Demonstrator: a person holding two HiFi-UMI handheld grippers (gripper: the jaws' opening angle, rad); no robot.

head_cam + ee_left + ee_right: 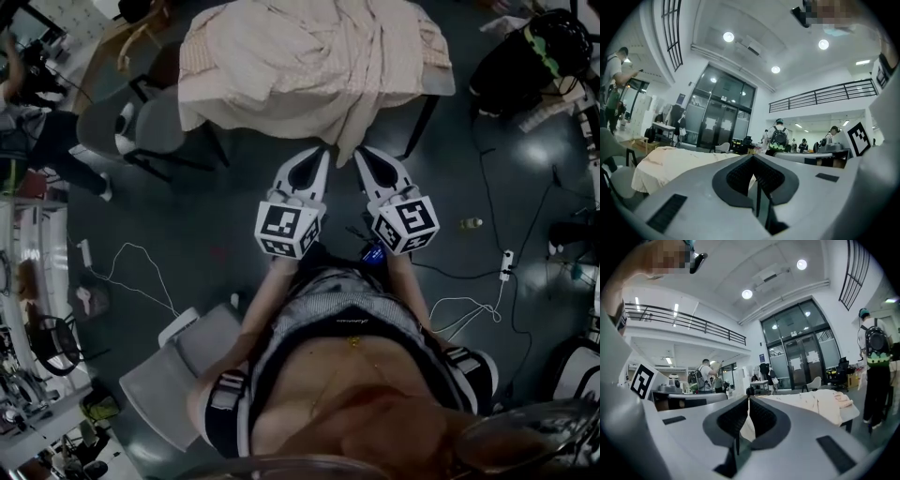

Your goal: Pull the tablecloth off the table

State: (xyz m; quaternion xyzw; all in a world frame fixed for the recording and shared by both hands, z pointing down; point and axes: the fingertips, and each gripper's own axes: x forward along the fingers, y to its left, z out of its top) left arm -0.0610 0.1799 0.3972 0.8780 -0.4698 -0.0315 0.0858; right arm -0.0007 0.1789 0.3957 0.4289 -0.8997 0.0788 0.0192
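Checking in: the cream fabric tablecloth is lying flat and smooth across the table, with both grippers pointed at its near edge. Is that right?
Not quite. The cream fabric tablecloth is crumpled and bunched in folds on the table, partly hanging over the near edge, not flat and smooth. The head view shows this. The left gripper and right gripper do point at its near edge.

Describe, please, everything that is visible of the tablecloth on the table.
The tablecloth is cream, soft fabric, heavily crumpled and bunched in folds. It covers most of the table, whose grey corner shows bare, and hangs over the near edge, one long fold dropping lowest. The shut left hand-held gripper and right hand-held gripper reach that hanging part with their tips; whether they pinch it is unclear.
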